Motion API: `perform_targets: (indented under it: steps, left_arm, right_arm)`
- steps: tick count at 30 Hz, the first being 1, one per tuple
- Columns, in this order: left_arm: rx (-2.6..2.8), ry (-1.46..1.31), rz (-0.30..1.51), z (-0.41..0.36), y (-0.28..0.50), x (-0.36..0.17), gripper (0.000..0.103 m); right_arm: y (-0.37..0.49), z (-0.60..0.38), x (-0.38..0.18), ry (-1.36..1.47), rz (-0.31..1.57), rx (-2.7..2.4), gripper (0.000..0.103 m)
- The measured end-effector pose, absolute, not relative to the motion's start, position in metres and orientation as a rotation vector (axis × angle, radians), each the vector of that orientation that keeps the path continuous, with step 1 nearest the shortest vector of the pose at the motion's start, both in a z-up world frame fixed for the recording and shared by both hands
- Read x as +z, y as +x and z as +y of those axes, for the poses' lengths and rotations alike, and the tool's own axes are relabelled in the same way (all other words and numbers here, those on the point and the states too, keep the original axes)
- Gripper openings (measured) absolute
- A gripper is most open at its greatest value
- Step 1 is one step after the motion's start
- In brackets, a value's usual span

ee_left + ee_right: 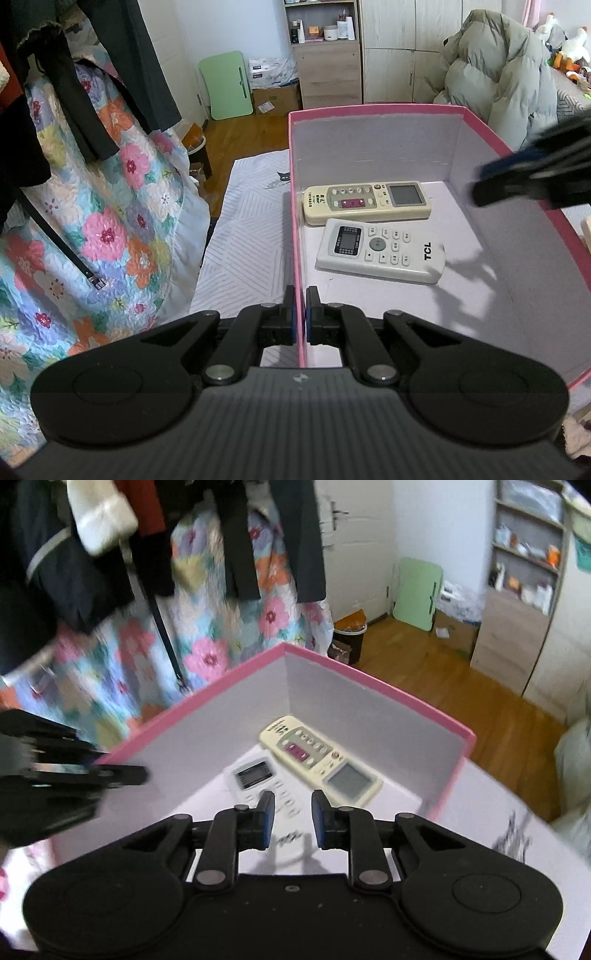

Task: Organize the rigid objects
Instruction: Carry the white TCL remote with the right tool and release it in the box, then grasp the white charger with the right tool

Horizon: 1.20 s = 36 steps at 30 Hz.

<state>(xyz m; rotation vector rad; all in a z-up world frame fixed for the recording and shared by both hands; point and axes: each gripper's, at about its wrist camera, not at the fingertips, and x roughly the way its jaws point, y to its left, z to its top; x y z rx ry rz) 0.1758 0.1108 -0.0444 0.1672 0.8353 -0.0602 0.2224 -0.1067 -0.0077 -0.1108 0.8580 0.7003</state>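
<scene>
A pink box with pale walls [369,110] [369,681] stands on a white patterned cloth. Two remotes lie flat inside it. The cream remote [365,202] [317,760] is by the far wall, and the white TCL remote [380,251] [258,775] lies beside it, nearer me. My left gripper [300,314] [110,775] is shut on the box's left wall, one pad on each side of it. My right gripper [293,816] [517,177] hovers over the box, above the white remote. Its jaws stand apart with nothing between them.
A floral quilt [110,221] and dark hanging clothes [92,74] with a belt fill the left. On the wooden floor behind are a green folding table [227,85], a cardboard carton and a shelf unit [325,48]. A puffy grey jacket [495,74] lies right of the box.
</scene>
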Motion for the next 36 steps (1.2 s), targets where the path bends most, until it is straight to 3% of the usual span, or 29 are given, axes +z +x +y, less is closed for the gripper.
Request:
perform_targets:
  steps: [8,23,26,28,33,36]
  left_arm:
    - [-0.045,0.172,0.835,0.108,0.174,-0.045,0.004]
    - [-0.024,0.217,0.843,0.1,0.174,-0.044,0.005]
    - [-0.021,0.22,0.841,0.099,0.173,-0.044,0.006]
    - [-0.019,0.22,0.84,0.099,0.173,-0.044,0.006]
    - [-0.016,0.221,0.837,0.098,0.172,-0.044,0.006]
    - [-0.017,0.219,0.839,0.098,0.172,-0.044,0.006]
  right_arm:
    - [0.162,-0.166,0.003,0.028,0.946,0.624,0.032]
    - [0.11,-0.192,-0.065,-0.037,1.055,0.461,0.041]
    - [0.113,-0.185,-0.075,-0.094,1.047,0.437,0.05]
    - [0.113,-0.178,-0.08,-0.142,1.03,0.437,0.065]
    - [0.123,-0.166,-0.095,-0.182,1.038,0.455,0.068]
    - [0.133,-0.168,-0.104,-0.15,1.045,0.432,0.06]
